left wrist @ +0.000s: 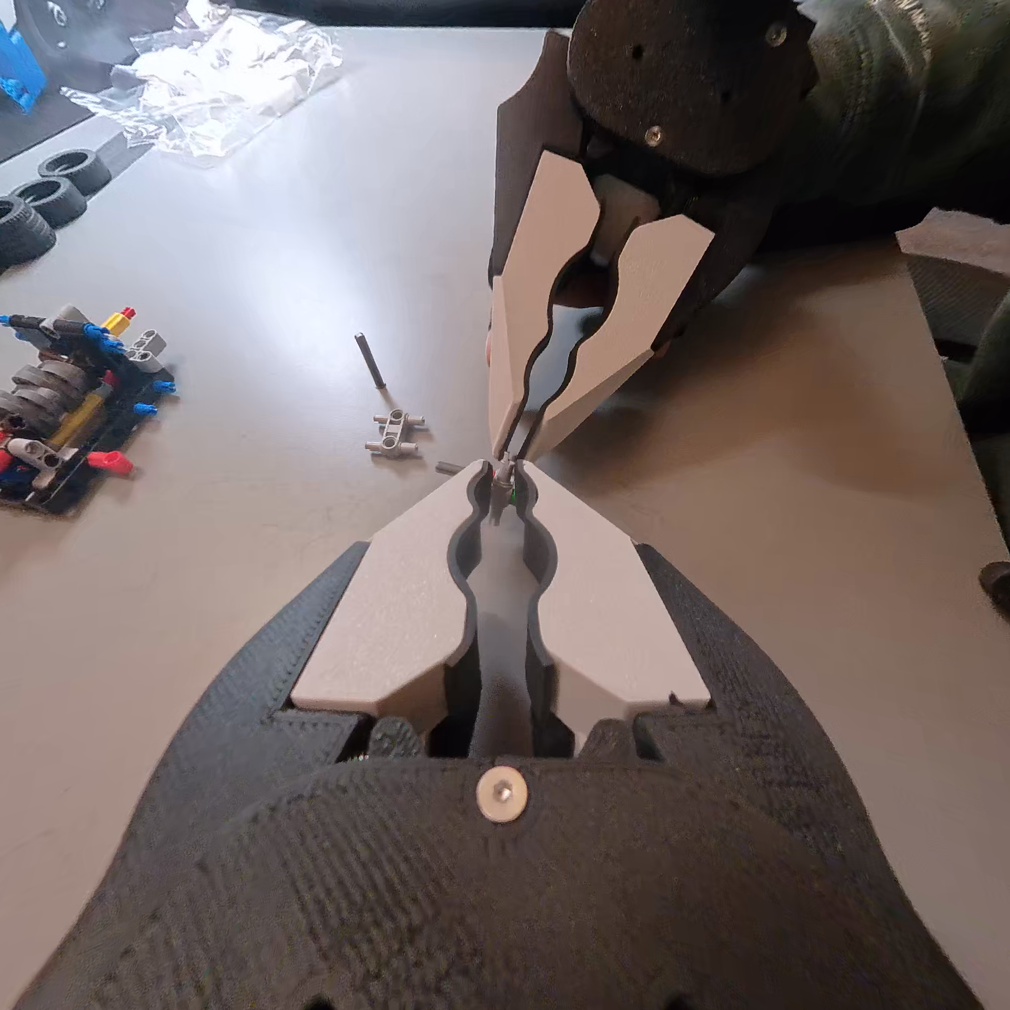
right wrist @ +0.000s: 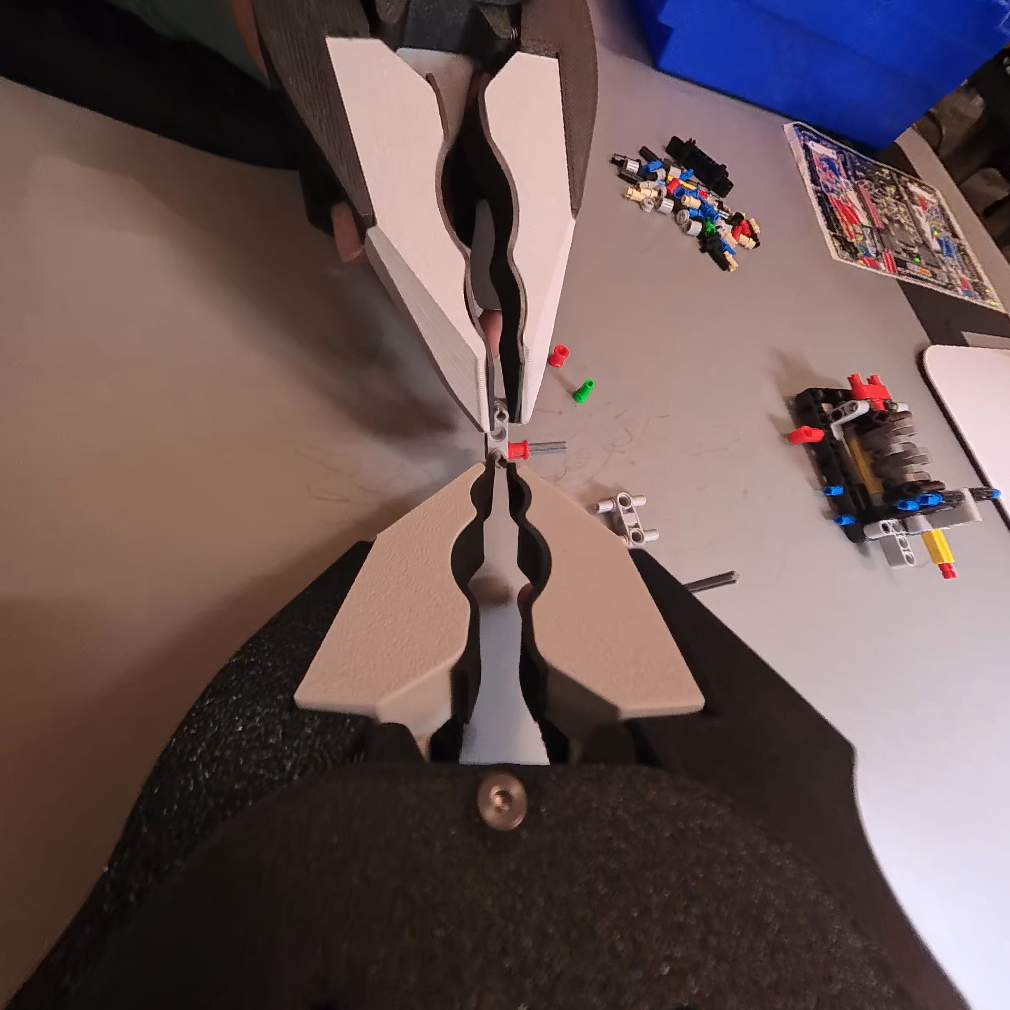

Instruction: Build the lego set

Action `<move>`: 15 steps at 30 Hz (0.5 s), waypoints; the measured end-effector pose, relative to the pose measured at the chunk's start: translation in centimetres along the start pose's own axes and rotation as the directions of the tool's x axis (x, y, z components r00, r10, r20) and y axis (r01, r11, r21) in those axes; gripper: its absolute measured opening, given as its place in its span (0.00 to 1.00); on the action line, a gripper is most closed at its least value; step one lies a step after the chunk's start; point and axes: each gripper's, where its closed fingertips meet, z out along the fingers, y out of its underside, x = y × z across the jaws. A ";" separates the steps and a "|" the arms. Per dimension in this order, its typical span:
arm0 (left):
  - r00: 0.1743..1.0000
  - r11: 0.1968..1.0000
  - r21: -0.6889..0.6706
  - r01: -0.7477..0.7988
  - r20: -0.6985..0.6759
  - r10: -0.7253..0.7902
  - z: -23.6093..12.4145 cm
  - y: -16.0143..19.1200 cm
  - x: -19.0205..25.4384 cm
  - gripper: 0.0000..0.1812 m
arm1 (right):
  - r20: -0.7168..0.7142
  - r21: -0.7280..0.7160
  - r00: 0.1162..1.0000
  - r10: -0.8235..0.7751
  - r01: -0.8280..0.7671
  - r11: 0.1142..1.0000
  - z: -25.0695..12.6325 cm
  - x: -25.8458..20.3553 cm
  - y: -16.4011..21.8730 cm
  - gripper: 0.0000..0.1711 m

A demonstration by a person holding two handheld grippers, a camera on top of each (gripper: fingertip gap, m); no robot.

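- A small grey plastic lego connector [right wrist: 499, 432] with a red bush and grey axle [right wrist: 538, 448] hangs above the grey table [right wrist: 164, 437], clamped between the left gripper [left wrist: 501, 469] and right gripper [right wrist: 500, 464], tips meeting.
- Nearby lie a grey double-pin connector [right wrist: 628, 518], a green pin [right wrist: 583, 391], a black-framed half-built assembly [right wrist: 885, 470] and a loose parts pile [right wrist: 688, 202].
- The right gripper's hold is hard to make out.

Three black tyres [left wrist: 49, 202], two loose dark axles [left wrist: 370, 360], one green pin [right wrist: 583, 391].

A hobby or lab workbench: grey table [right wrist: 710, 710], blue bin [right wrist: 820, 60], loose bricks [right wrist: 688, 202].
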 end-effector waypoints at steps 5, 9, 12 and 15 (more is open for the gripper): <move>0.996 0.995 -0.102 -0.022 0.081 0.031 0.0 1.7 -1.4 0.02 | -0.062 -0.030 0.998 0.012 -0.014 0.999 -0.7 1.9 0.7 0.04; 0.993 0.992 -0.122 -0.010 0.113 0.024 -0.7 2.0 -2.5 0.02 | -0.127 -0.062 0.990 0.059 -0.068 0.996 -2.2 4.4 2.0 0.06; 0.992 0.993 -0.116 0.000 0.124 0.014 -1.7 2.0 -3.4 0.03 | -0.183 -0.081 0.980 0.072 -0.088 0.993 -3.2 5.9 2.8 0.06; 0.988 0.993 -0.116 0.021 0.154 -0.003 -3.2 2.0 -4.8 0.05 | -0.232 -0.116 0.970 0.079 -0.108 0.987 -3.8 7.2 3.8 0.06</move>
